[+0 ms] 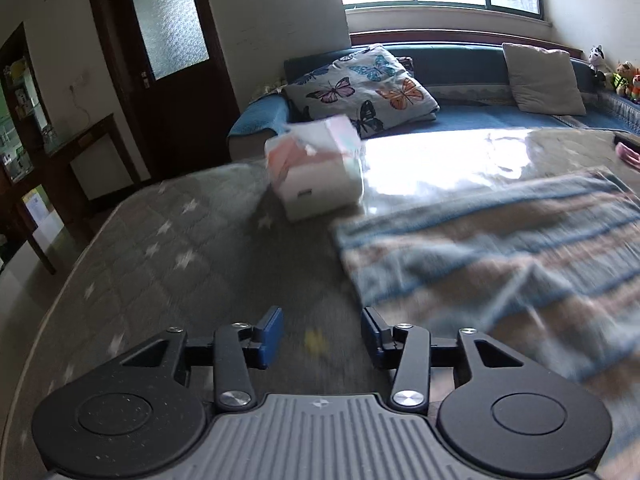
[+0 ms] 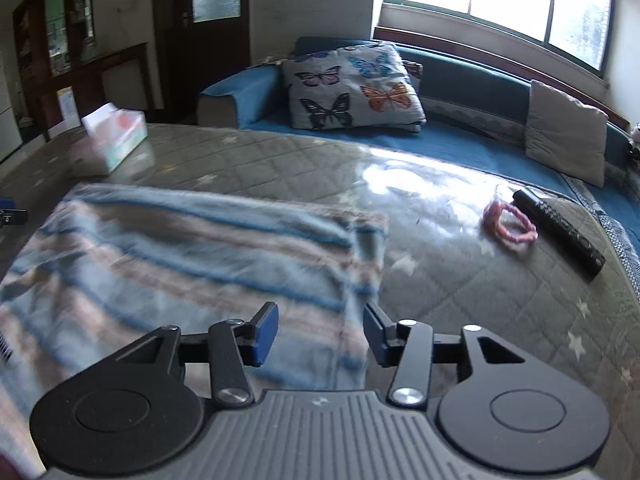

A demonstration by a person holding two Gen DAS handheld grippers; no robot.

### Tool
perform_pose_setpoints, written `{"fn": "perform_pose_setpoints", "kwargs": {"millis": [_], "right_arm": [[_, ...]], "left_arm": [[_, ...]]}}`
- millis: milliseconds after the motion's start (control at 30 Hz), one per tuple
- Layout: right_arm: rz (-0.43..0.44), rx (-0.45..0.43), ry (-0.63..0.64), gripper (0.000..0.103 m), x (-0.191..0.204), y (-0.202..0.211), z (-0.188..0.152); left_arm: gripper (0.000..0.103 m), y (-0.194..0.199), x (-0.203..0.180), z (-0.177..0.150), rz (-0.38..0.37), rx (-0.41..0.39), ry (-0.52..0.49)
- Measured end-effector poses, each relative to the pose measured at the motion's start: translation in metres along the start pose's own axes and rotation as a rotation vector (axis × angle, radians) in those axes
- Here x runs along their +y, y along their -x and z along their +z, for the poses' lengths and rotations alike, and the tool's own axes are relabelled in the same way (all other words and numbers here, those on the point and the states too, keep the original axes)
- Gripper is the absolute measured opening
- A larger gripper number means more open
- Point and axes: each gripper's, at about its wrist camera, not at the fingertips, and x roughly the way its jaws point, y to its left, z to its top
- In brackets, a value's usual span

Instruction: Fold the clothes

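Observation:
A blue and beige striped cloth (image 2: 192, 256) lies flat on the grey quilted star-pattern table cover (image 2: 460, 312). It also shows in the left wrist view (image 1: 500, 252), to the right of my left gripper. My left gripper (image 1: 322, 334) is open and empty, over the bare cover just left of the cloth's near left corner. My right gripper (image 2: 322, 330) is open and empty, above the cloth's near right edge. Both views are motion-blurred.
A tissue box (image 1: 316, 168) stands on the table beyond the cloth's left end; it also shows in the right wrist view (image 2: 116, 136). A pink bead bracelet (image 2: 510, 226) and a black remote (image 2: 560, 234) lie at the right. A blue sofa (image 2: 460, 92) with pillows runs behind the table.

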Motion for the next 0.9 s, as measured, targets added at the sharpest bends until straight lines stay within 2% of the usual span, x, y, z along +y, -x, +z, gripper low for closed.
{"fn": "perform_pose_setpoints", "kwargs": {"millis": [367,667,867,900], "right_arm": [[0.002,0.009,0.060,0.051,0.029,0.065,-0.072],[-0.037,-0.015,0.055,0.048,0.039,0.067,-0.090],[-0.080,-0.024,0.009,0.005,0.037,0.066,-0.102],[-0.091,-0.035,-0.002,0.005,0.035,0.072,-0.104]], "left_arm": [[0.056,0.068,0.019,-0.079,0.097,0.044,0.056],[0.057,0.092,0.030,-0.109,0.129,0.059,0.168],[0.056,0.093,0.033,-0.121,0.124,0.083,0.214],[0.056,0.094,0.034,-0.121,0.123,0.081,0.217]]}}
